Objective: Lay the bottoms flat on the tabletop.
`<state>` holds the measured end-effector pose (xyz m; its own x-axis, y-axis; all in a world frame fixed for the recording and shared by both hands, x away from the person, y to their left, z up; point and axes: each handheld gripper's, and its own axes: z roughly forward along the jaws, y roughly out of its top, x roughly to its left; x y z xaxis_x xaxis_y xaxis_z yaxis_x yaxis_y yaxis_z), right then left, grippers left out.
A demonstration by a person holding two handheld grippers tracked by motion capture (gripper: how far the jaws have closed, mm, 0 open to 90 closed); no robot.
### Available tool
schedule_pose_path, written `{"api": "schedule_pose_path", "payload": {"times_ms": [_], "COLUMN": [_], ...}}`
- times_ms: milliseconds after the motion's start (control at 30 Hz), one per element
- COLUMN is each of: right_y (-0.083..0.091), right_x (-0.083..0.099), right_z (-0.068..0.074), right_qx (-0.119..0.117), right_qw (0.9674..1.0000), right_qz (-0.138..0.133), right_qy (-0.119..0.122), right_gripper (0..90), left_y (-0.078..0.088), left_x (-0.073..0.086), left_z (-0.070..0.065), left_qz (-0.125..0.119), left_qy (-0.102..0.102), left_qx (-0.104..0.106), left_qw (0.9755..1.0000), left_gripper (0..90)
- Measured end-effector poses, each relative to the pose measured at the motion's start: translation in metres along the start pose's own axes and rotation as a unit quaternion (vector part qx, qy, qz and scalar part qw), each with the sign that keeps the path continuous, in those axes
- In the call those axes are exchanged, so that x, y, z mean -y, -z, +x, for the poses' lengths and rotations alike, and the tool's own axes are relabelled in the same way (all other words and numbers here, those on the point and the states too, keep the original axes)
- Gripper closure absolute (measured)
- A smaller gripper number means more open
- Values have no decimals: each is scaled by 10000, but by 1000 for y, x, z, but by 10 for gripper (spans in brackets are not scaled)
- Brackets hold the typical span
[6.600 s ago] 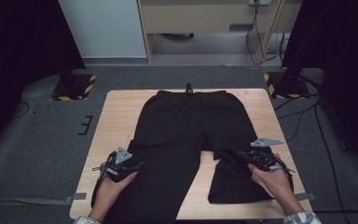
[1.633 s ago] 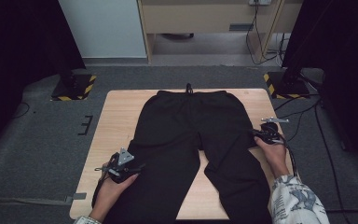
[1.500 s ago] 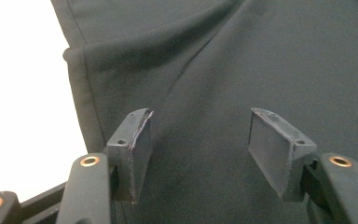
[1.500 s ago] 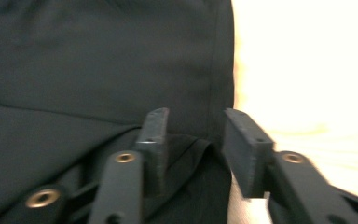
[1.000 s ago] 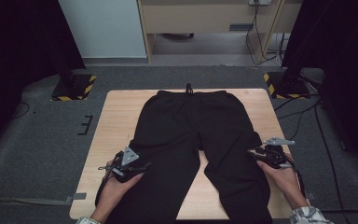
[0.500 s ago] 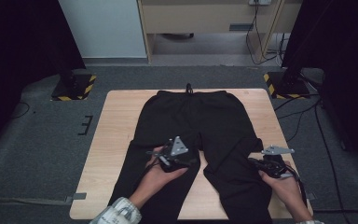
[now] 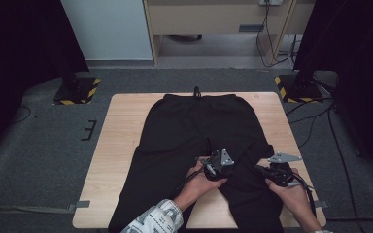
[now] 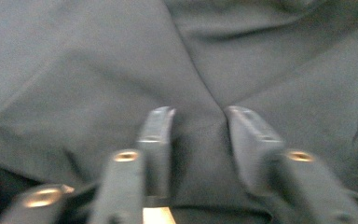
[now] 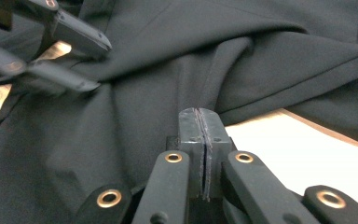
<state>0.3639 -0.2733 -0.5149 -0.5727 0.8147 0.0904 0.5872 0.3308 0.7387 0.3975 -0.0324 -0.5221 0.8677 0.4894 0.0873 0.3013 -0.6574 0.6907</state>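
Black pants [image 7: 194, 131] lie flat on the wooden table [image 7: 121, 136], waistband at the far side and legs toward me. My left gripper [image 7: 219, 162] has crossed over to the inner edge of the right leg, just below the crotch. Its jaws stand open over the dark cloth [image 8: 198, 114] with nothing between them. My right gripper [image 7: 277, 172] is at the outer edge of the same leg. It is shut [image 9: 199, 114], and creases in the pants [image 9: 242, 60] run into its tip. The open left gripper [image 9: 81, 58] also shows there at the upper left.
Bare wood lies on both sides of the pants and between the legs near the front edge. Yellow-and-black striped stand bases [image 7: 75, 90] [image 7: 296, 87] sit on the grey floor past the far corners. Cables [image 7: 320, 121] trail along the right side.
My left gripper has swung from the left leg's outer edge across to the right leg's inner edge. The right gripper drew back toward me and has held at the outer edge.
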Motion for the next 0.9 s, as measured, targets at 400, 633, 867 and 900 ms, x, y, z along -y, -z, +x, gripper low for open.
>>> {"api": "schedule_pose_path", "payload": {"times_ms": [400, 633, 867, 900], "right_y": [-7, 5, 14, 13], "right_x": [4, -3, -10, -10], "right_z": [6, -5, -29, -31], "right_qx": [-58, -175, -67, 31], "right_qw": [9995, 9995, 9993, 9991], "right_qz": [246, 248, 82, 59], "right_qy": [214, 81, -364, -409], "right_gripper": [814, 669, 671, 691], "left_y": [22, 22, 23, 23], "left_x": [1, 4, 3, 3], "left_z": [37, 40, 40, 40], "left_qz": [-379, -374, -420, -414], "left_qy": [540, 522, 514, 514], "left_qx": [-521, -504, -512, -513], "left_qw": [9965, 9967, 9965, 9965], "left_gripper": [867, 865, 861, 861]}}
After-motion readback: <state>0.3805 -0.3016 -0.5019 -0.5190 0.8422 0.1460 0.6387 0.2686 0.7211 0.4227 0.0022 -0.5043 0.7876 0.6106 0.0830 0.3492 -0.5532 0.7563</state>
